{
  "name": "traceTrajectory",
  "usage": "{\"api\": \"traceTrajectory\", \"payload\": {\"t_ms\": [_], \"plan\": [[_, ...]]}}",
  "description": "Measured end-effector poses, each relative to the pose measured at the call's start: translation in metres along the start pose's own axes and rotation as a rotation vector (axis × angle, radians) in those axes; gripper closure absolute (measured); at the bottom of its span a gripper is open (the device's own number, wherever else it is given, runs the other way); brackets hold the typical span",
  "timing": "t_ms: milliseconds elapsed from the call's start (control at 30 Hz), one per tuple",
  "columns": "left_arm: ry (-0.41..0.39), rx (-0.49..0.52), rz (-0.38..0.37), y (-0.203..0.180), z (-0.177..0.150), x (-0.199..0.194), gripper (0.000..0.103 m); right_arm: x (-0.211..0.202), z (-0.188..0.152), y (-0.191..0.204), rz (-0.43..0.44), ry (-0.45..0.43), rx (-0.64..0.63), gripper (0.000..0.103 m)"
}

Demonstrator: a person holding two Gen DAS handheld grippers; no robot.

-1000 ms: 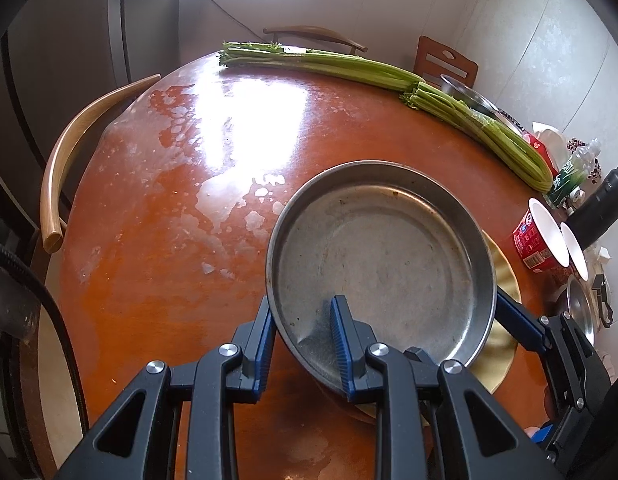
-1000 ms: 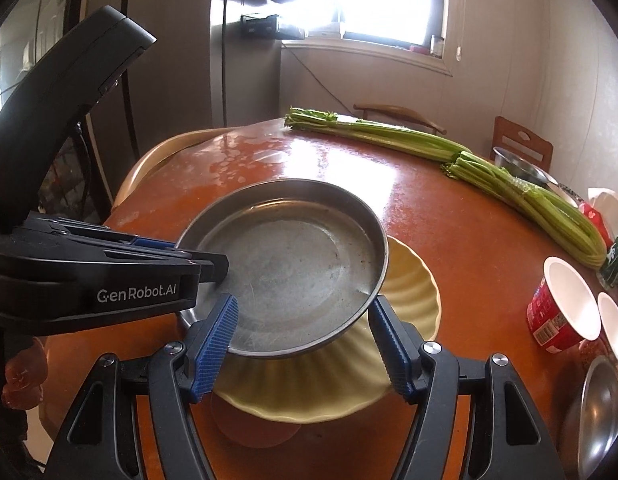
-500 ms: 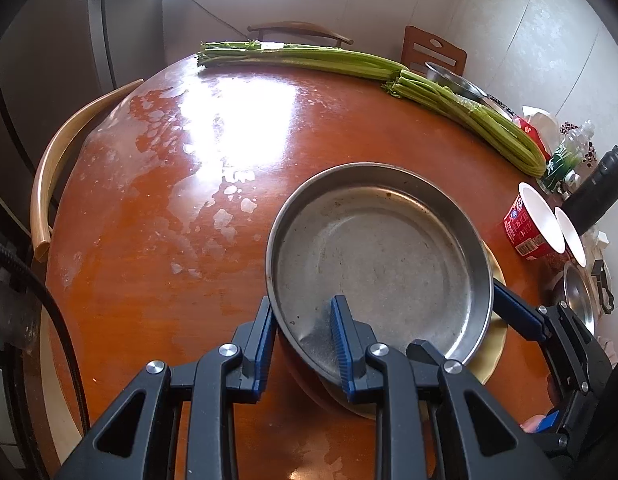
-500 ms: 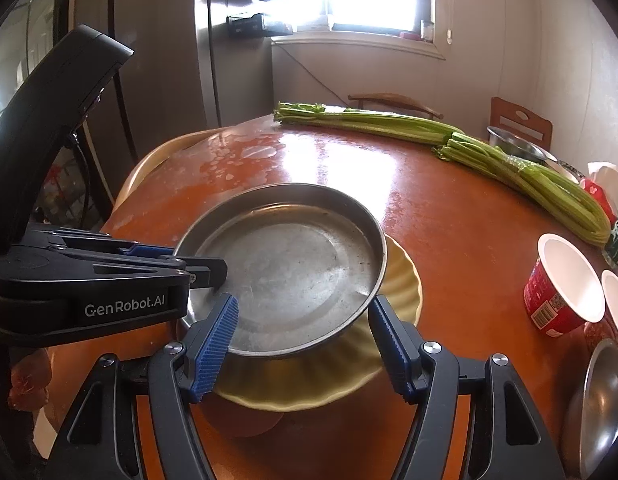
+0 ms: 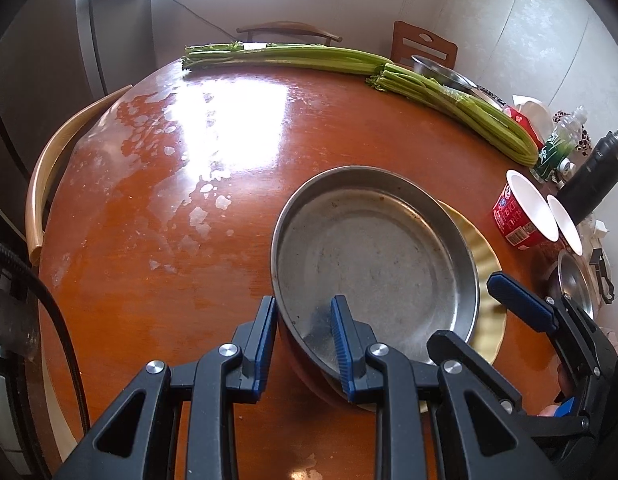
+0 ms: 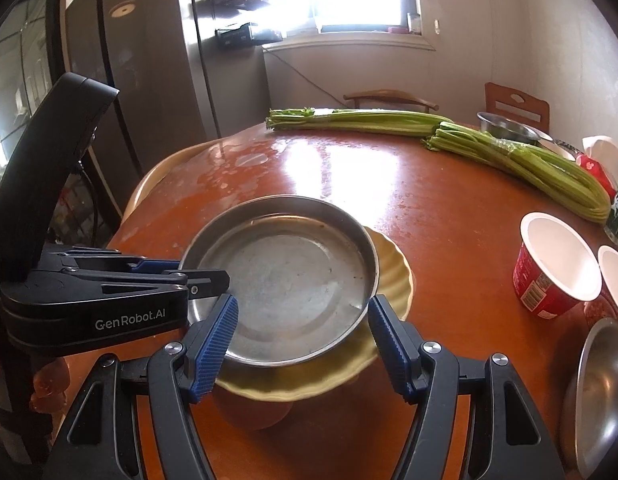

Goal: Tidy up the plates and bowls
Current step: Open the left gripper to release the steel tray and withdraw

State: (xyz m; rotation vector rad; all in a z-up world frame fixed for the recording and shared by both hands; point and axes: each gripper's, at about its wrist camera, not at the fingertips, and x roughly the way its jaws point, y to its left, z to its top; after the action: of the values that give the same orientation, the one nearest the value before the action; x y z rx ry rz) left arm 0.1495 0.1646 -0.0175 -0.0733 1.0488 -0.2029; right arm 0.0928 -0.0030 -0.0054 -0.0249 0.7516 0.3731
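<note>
Stack carried over table: steel pan on yellow plate, both grippers engaged.

Nearest us, the left gripper (image 5: pixel 305 336) is pinched narrow on the steel pan (image 5: pixel 373 264) rim at its 7 o'clock, one pad inside, one outside. The right gripper (image 6: pixel 303 344) stands wide; we cannot tell if its pads press on the yellow plate (image 6: pixel 393 272) beneath the pan. Judging by the shadow below, the stack rides off the table (image 5: pixel 157 216). Open tabletop lies at 11 o'clock; the celery (image 5: pixel 449 96) lies far, at 1 o'clock.
</note>
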Motion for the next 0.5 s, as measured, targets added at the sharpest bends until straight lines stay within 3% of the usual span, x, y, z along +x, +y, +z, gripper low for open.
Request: {"api": "traceTrajectory", "payload": {"t_ms": [267, 500], "plan": [[0.000, 0.013, 0.002, -0.009, -0.003, -0.001, 0.075, -0.011, 0.000, -0.009, 0.005, -0.017, 0.023, 0.033], [-0.005, 0.035, 0.003, -0.018, -0.008, -0.003, 0.067, -0.019, 0.000, -0.016, 0.003, -0.024, 0.032, 0.033]]}}
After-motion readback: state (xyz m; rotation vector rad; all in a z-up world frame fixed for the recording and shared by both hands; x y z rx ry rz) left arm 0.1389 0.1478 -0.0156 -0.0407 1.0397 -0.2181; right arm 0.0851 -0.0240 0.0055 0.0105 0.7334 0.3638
